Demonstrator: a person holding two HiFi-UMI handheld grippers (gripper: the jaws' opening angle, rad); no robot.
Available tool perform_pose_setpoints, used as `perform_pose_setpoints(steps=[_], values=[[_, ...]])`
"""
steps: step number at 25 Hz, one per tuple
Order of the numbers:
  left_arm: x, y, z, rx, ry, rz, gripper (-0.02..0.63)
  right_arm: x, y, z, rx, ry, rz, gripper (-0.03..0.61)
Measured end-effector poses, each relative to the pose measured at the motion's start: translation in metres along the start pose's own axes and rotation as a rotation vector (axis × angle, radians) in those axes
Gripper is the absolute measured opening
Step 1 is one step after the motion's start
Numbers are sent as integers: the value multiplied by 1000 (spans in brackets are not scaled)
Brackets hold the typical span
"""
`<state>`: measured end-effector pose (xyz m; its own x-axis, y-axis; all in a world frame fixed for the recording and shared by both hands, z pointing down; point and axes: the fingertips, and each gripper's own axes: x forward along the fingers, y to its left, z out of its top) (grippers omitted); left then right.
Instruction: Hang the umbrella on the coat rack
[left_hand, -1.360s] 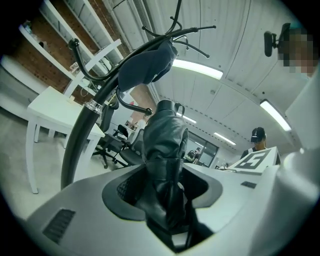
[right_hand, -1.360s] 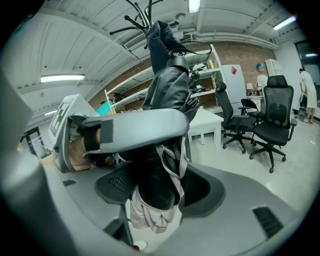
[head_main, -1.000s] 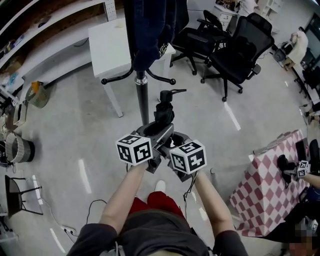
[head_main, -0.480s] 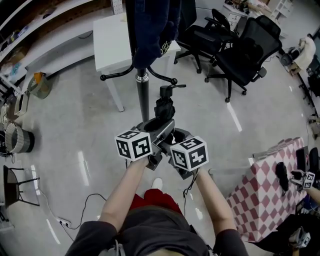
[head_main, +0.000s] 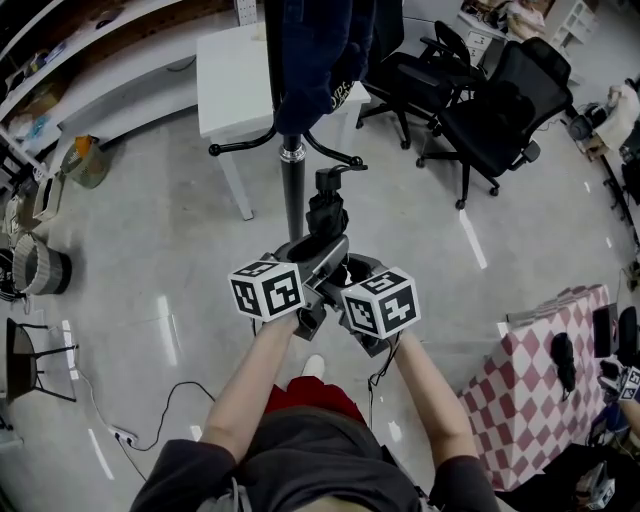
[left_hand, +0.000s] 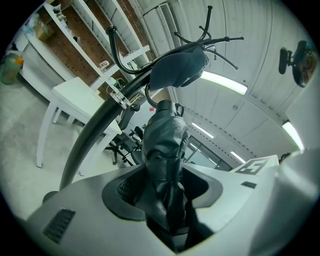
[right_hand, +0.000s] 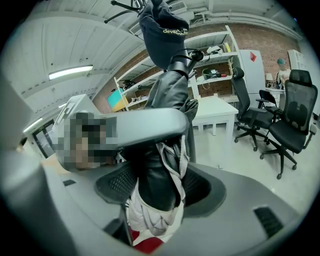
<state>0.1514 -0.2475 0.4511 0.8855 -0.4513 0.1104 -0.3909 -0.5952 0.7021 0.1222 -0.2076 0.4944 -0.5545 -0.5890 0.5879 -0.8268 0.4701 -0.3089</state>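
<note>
Left hand-held gripper (left_hand: 165, 192) and right hand-held gripper (right_hand: 157, 186) are clamping the umbrella (head_main: 326, 216); its handle (head_main: 334, 178) is risking a snag on the jacket (head_main: 315, 60) (crowding the coat rack (head_main: 291, 195)).

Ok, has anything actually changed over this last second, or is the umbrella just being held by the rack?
Hardly anything moved. The umbrella may have edged slightly nearer the coat rack pole; the head view itself drifted a little. Nothing was taken hold of or let go. As before, the left gripper and right gripper are both closed on the folded umbrella, handle end up beside the pole, not yet hung.
</note>
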Motion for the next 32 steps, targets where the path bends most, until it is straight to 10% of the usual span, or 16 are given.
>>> perform_pose_setpoints(steps=[32], values=[[4, -7, 11, -19, 48, 126, 210, -11, 4, 15, 53, 10, 119, 272]])
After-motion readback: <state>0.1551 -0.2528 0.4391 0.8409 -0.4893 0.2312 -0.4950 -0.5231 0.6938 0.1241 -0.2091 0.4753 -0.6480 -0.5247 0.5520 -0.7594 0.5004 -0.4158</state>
